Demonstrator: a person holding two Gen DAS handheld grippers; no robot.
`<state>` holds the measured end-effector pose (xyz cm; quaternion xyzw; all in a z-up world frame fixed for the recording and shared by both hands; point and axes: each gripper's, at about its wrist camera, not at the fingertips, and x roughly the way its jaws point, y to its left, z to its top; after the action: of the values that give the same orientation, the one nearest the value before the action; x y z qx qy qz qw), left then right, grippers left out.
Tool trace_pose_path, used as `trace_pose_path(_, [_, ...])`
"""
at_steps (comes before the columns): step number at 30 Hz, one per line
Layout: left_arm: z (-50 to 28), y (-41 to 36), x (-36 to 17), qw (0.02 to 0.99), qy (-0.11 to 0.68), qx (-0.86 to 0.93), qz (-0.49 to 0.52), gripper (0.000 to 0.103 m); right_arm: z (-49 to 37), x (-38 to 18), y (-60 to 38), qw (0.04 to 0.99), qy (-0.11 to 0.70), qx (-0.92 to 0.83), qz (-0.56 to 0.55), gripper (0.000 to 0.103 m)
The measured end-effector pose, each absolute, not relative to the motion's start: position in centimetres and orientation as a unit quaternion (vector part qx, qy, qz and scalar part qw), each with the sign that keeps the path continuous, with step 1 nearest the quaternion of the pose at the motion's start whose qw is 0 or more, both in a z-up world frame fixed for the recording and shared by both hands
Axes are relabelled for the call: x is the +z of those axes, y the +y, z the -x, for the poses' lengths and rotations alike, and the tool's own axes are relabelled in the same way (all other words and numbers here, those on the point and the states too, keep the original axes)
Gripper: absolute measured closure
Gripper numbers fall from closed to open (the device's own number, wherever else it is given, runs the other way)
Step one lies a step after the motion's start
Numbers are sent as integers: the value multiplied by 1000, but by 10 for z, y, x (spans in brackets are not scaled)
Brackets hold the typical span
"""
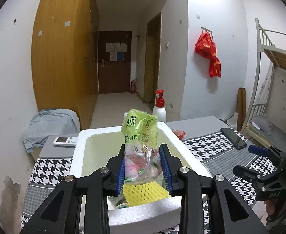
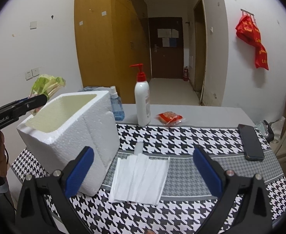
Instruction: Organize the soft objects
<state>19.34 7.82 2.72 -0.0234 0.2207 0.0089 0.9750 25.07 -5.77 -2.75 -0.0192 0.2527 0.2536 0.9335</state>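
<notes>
My left gripper [image 1: 143, 156] is shut on a crumpled green and clear plastic bag [image 1: 141, 136], held upright over the open white foam box [image 1: 78, 156]. Yellow foam netting [image 1: 143, 193] lies inside the box below the bag. From the right wrist view the same box [image 2: 69, 136] stands at the left, with the left gripper [image 2: 37, 99] and the green bag [image 2: 45, 83] above its far rim. My right gripper [image 2: 143, 161] stands open above a folded white tissue stack [image 2: 141, 177] on the houndstooth cloth, nothing between its fingers.
A pump bottle [image 2: 142, 99], a blue spray bottle [image 2: 116, 105] and a red packet [image 2: 170, 118] stand behind the box. A black phone [image 2: 251, 142] lies at the right. A white remote [image 1: 65, 141] sits left of the box. A metal bunk bed [image 1: 269, 68] is at far right.
</notes>
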Motion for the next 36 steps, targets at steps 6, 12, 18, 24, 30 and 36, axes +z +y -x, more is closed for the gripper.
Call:
trace_pose_path(6, [-196, 75, 28, 976, 218, 16, 20, 33, -252, -34, -63, 934, 261, 245, 15, 0])
trace_pose_path(12, [-189, 66, 30, 980, 197, 18, 10, 15, -251, -37, -69, 934, 264, 239, 9, 0])
trace_pose_path(18, [-178, 44, 34, 985, 173, -7, 4, 1, -249, -43, -76, 934, 267, 237, 8, 0])
trace_pose_path(24, [-176, 22, 32, 984, 174, -29, -8, 1, -244, -46, -85, 934, 264, 240, 6, 0])
trace_pose_path(30, [-175, 6, 31, 984, 171, -44, -15, 1, -238, -47, -102, 937, 261, 232, -2, 0])
trace_pose_path(36, [-172, -12, 31, 984, 168, -61, -20, 1, -232, -49, -120, 940, 260, 221, -13, 0])
